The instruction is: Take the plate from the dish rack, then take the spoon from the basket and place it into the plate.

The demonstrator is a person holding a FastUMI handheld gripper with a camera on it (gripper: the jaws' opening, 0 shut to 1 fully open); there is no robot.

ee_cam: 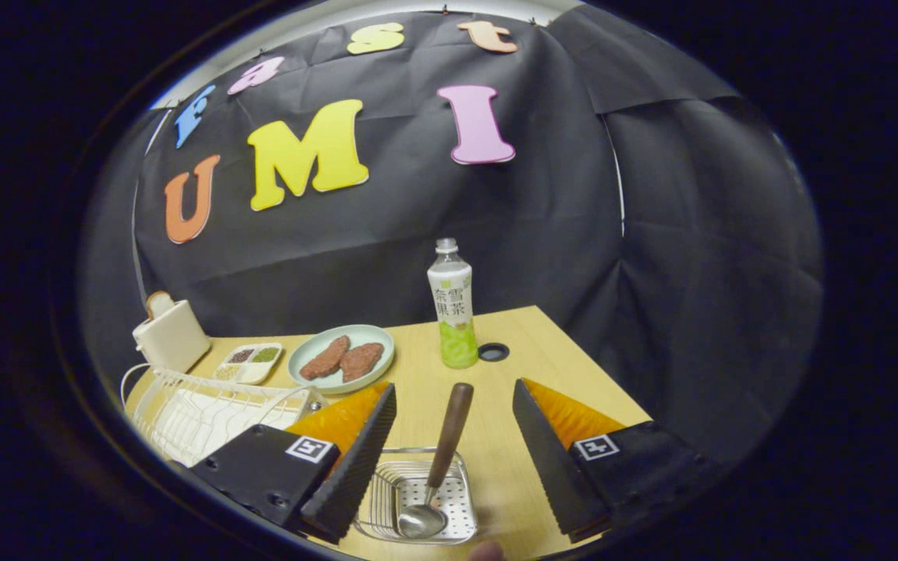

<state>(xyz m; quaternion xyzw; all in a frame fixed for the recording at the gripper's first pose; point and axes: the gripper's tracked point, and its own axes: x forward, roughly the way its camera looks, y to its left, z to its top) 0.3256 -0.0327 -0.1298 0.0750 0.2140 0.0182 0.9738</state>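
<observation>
**Spoon lined up, but the plate step looks unsettled**

My claw (455,460) hangs spread wide over the near end of the counter (511,351), gripping nothing. Between the fingers and slightly below them sits the wire basket (416,495), and the spoon (437,467) lies in it with its bowl down against the perforated base and its brown handle leaning up and away from me, over the far rim.

The dish rack (207,413) stands off to my left, partly hidden behind the left finger, and I cannot make out a plate standing in it. The only plate (341,358) I see rests flat on the counter beyond the rack, and it carries two reddish-brown pieces of food. Whether that is the task's plate I cannot say.

What worries me from here:

- The handle is slim, round and tilted. If I close on it off-centre, I judge it will roll or pivot out, and the bowl may catch on the wires.
- The basket looks light. A finger snagging its rim could drag or tip it.
- The bottle (453,312) stands upright just beyond the handle's tip, beside a dark grommet hole (493,352). A forward overshoot or a swing toward the plate could topple it.
- Setting the spoon down on the food could leave it unsteady and let it slide off the rim.
</observation>
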